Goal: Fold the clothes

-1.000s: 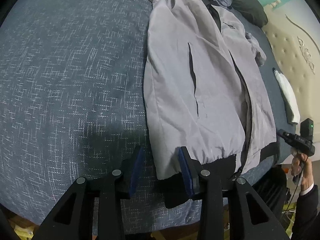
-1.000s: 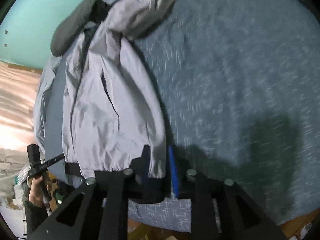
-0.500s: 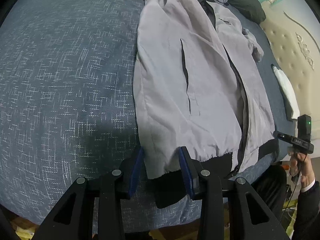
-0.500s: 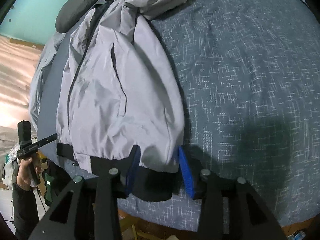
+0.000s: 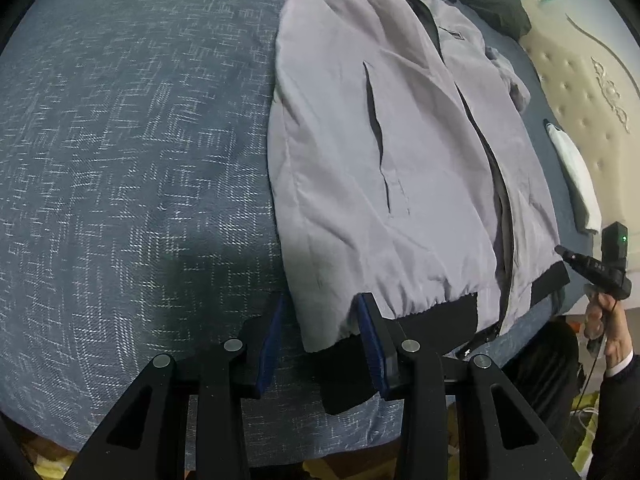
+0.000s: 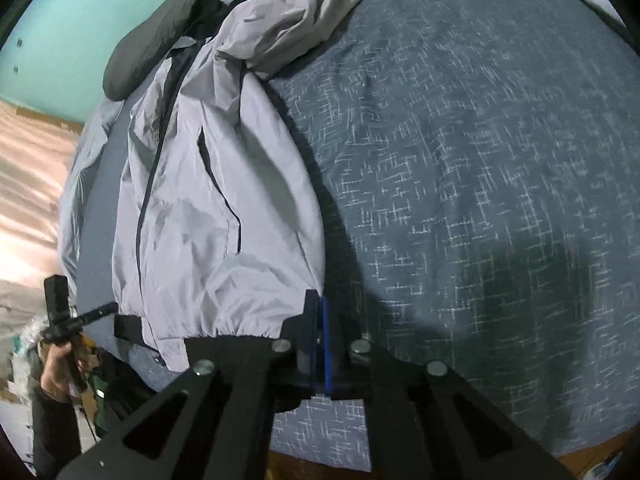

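One grey jacket [image 5: 360, 160] lies flat on the blue bed cover [image 5: 120, 160], its black hem at the near edge of the bed. The left gripper [image 5: 320, 320] points down with its two blue pads partly apart around one hem corner. The right gripper [image 6: 318, 308] also points down, pinched tight on the other hem corner.

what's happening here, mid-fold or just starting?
Just starting. A grey jacket lies spread flat, front up, on the blue bedspread. A person holds both grippers at its black hem band. The right gripper has its jaws shut on one hem corner. The left gripper sits with its jaws open either side of the other corner, pads not pressing on it. No fold is made yet.
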The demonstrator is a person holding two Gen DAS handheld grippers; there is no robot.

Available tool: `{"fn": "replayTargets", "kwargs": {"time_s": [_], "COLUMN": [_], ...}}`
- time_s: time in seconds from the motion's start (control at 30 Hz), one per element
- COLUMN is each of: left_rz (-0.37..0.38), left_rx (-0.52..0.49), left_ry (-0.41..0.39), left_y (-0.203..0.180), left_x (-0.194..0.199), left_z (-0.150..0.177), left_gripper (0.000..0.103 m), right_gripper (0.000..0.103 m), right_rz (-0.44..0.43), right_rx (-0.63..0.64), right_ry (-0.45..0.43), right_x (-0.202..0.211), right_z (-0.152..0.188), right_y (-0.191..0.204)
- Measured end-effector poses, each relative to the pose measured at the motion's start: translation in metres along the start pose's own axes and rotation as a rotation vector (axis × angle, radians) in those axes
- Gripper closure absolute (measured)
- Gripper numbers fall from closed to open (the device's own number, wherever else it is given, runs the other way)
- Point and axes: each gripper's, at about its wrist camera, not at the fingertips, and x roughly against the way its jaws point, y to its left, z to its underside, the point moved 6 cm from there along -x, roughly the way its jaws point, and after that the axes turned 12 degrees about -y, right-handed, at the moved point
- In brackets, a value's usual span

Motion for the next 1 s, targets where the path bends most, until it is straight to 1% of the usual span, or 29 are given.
{"fn": "replayTargets", "kwargs": {"time_s": [0.1,0.17,0.2,0.33,0.43,0.47,0.5,0.57,0.6,0.7,0.8,0.87,0.93,1.0], "left_rz": [0.004,0.014,0.022,0.037,0.038,0.037,0.037,0.035,0.035,0.028,0.019,0.010,-0.002,-0.008], "left_rx": [0.002,0.020,0.032,0.052,0.032,0.022,0.011,-0.010,-0.020,-0.048,-0.075,-0.078,-0.080,-0.062], "left_ry": [0.011,0.010,0.007,0.018,0.025,0.025,0.024,0.021,0.016,0.001,-0.015,-0.018,-0.007,0.009], "left_y": [0.001,-0.001,0.000,0.005,0.004,0.003,0.001,-0.001,-0.003,-0.008,-0.012,-0.011,-0.007,0.005], "left_x": [-0.002,-0.013,-0.012,-0.012,-0.013,-0.014,-0.016,-0.017,-0.015,-0.007,0.011,0.015,0.013,0.010], "left_z": [0.003,-0.012,-0.012,-0.007,-0.002,-0.004,-0.006,-0.010,-0.012,-0.016,-0.004,-0.003,0.006,0.018], "left_gripper": [0.062,0.062,0.061,0.061,0.062,0.064,0.078,0.081,0.085,0.089,0.090,0.090,0.090,0.090], "right_gripper": [0.102,0.102,0.101,0.101,0.101,0.101,0.101,0.101,0.101,0.101,0.101,0.101,0.101,0.101], "right_rz": [-0.008,-0.013,-0.012,-0.012,-0.010,-0.009,-0.009,-0.010,-0.011,-0.012,-0.019,-0.023,-0.021,-0.011], "right_rx": [-0.014,-0.020,-0.015,-0.003,-0.004,-0.005,-0.005,-0.003,-0.003,0.001,0.010,0.016,0.026,0.033], "right_ry": [0.006,0.012,0.014,0.022,0.025,0.025,0.026,0.027,0.027,0.027,0.022,0.019,0.024,0.031], "right_x": [-0.002,-0.002,-0.002,-0.001,-0.002,-0.002,-0.002,-0.003,-0.003,-0.002,0.001,0.003,0.003,0.001], "right_z": [0.001,0.001,0.002,0.002,0.002,0.003,0.003,0.003,0.004,0.004,0.003,0.003,0.004,0.006], "right_y": [-0.002,-0.003,-0.002,0.000,0.000,0.000,0.000,0.001,0.001,0.002,0.004,0.005,0.007,0.007]}}
